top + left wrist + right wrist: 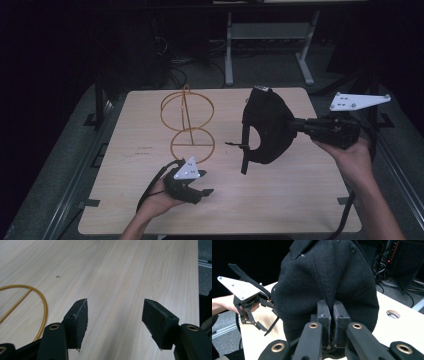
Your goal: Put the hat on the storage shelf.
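Note:
A black cap (265,127) hangs above the right half of the wooden table (300,200), its strap (244,162) dangling below it. My right gripper (296,125) is shut on a fold of the cap's fabric. In the right gripper view the jaws (332,306) pinch the cloth of the cap (324,272) tightly. A gold wire stand (187,120) with two rings rises at the table's middle left. My left gripper (206,183) sits low near the front edge, just in front of the stand. In the left gripper view it is open (115,301) over bare wood, with the gold ring (45,307) to its left.
A grey metal frame (230,50) stands on the floor behind the table, with cables lying near it. In the right gripper view a round hole (393,313) shows in the tabletop. Dark surroundings ring the table on all sides.

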The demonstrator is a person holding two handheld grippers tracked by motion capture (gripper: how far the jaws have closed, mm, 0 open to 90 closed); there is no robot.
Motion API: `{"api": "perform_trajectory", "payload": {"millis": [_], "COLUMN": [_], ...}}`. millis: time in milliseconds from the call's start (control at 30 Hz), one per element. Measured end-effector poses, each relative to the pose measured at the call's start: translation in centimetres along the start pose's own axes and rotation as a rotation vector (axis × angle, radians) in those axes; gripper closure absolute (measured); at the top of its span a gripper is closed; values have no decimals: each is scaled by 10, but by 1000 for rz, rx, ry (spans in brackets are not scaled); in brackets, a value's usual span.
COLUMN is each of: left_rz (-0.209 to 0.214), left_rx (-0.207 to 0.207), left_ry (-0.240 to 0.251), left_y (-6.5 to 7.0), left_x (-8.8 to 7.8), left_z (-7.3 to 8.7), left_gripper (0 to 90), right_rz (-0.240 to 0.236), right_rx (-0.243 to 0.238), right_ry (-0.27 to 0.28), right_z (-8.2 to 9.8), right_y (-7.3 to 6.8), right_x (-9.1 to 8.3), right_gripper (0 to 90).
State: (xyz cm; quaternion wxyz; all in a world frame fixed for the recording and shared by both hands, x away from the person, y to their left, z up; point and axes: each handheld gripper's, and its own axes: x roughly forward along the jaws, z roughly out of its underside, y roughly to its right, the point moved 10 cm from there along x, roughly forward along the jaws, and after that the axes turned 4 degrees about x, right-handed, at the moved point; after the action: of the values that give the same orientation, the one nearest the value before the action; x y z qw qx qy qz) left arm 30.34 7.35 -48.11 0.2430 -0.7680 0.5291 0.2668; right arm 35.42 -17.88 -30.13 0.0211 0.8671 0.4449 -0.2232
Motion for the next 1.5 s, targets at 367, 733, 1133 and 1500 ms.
{"api": "perform_trajectory", "payload": {"millis": [367, 733, 1133, 1500], "left_rz": [6, 0, 2, -3], "left_rx": [-1, -14, -31, -37], "left_ry": [-22, -11, -3, 8], "left_y": [3, -1, -4, -10], "left_x": [3, 0, -3, -7], "left_z": [5, 6, 7, 8], "left_gripper": [365, 363, 363, 363], "right_rz": [-21, -41, -75, -94], "right_rx": [-28, -54, -83, -109], "right_ry": [-6, -18, -37, -65], "right_z": [-25, -56, -86, -114], "right_y": [-5, -10, -23, -31], "right_x": [17, 38, 71, 101], "right_gripper": [860, 861, 861, 861]}}
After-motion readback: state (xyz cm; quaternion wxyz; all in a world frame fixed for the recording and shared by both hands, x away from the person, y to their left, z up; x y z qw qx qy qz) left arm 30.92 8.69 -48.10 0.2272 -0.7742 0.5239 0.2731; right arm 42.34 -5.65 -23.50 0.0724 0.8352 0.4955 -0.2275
